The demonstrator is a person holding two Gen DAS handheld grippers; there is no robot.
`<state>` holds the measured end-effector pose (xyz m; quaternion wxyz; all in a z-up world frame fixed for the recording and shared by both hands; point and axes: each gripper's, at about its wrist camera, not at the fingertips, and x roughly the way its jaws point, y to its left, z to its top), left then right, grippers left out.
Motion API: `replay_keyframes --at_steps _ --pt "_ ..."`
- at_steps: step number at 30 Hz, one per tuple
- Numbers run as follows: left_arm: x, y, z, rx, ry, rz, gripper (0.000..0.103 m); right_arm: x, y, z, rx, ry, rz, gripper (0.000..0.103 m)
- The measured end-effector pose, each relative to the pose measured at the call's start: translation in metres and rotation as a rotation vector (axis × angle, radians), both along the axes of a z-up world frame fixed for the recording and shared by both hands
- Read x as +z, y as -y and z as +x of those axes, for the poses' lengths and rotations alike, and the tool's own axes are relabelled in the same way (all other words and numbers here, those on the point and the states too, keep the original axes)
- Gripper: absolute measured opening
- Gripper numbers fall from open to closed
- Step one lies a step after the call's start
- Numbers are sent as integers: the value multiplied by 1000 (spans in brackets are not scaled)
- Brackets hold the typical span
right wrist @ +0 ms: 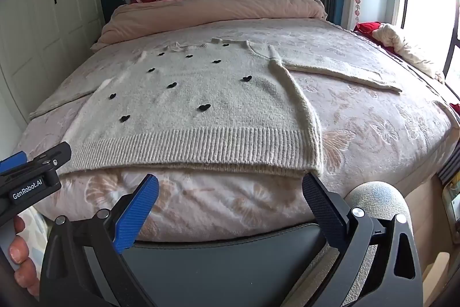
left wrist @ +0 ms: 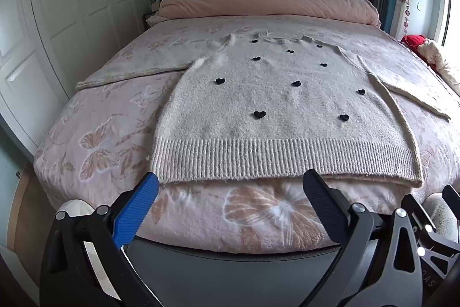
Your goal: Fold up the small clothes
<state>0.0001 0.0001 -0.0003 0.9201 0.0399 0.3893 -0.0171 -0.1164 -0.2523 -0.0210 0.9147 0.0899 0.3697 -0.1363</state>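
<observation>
Sweater (left wrist: 276, 105), grey knit dotted with small black hearts (left wrist: 260, 114), lay flat and face-up across the middle of the frame on the bed (left wrist: 86, 151), ribbed hem (left wrist: 281, 160) nearest the lens and slightly overhanging the mattress edge. One sleeve (left wrist: 135, 68) stretched toward the upper left of the left wrist view; the other sleeve (right wrist: 342, 74) ran toward the upper right of the right wrist view. Both spread out, nothing folded over yet.

Left gripper (left wrist: 230, 180) hovered low in the frame, just short of the hem, jaws spread wide and empty, blue pad (left wrist: 138, 209) close to the hem's left corner. Right gripper (right wrist: 230, 181) likewise gaped wide with nothing held, its dark finger (right wrist: 322, 203) just beneath the hem's right corner. Seen at the lower left of the right wrist view: the left gripper's body and a few fingers of the person's hand (right wrist: 20, 255).

Judged as the very start: garment laid out, first fold not yet begun. Next move probably called for pinching cloth at a sleeve or at the hem corners, closing on both knit layers, then carrying the fabric over the body. Thick fuzzy knit likely to bunch; hem overhang likely to help a jaw slide underneath.
</observation>
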Motion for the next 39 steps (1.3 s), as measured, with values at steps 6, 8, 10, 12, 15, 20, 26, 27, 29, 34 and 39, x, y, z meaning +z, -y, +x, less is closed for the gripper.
replay_keyframes --at_steps 6,8,10,12,15,20,26,27,29,34,39 --pt "1 0 -2 -8 7 2 98 2 2 -4 0 2 11 98" --pt "1 0 -4 -7 10 5 98 -4 1 4 -3 -27 0 98" --pt "0 3 1 -10 3 8 98 -4 0 6 -2 -23 -3 98" --pt "1 3 1 -9 3 10 98 3 0 1 -4 -5 -1 98" --pt "1 3 2 -9 2 10 98 4 -2 2 3 -3 -3 98" --pt "1 3 1 -12 2 14 98 3 -2 1 0 -1 -1 98" --pt "-1 4 -1 -13 3 22 98 1 -1 1 4 -2 1 98" --pt "-2 4 -1 -11 5 24 98 1 -1 1 4 -2 0 98" --pt "-2 4 -1 -11 3 23 98 1 -1 1 3 -2 1 98" --pt "-3 4 -1 -10 1 26 98 0 -2 0 2 -2 1 98" --pt "-4 4 -1 -6 -1 26 98 0 -2 1 5 -3 2 98"
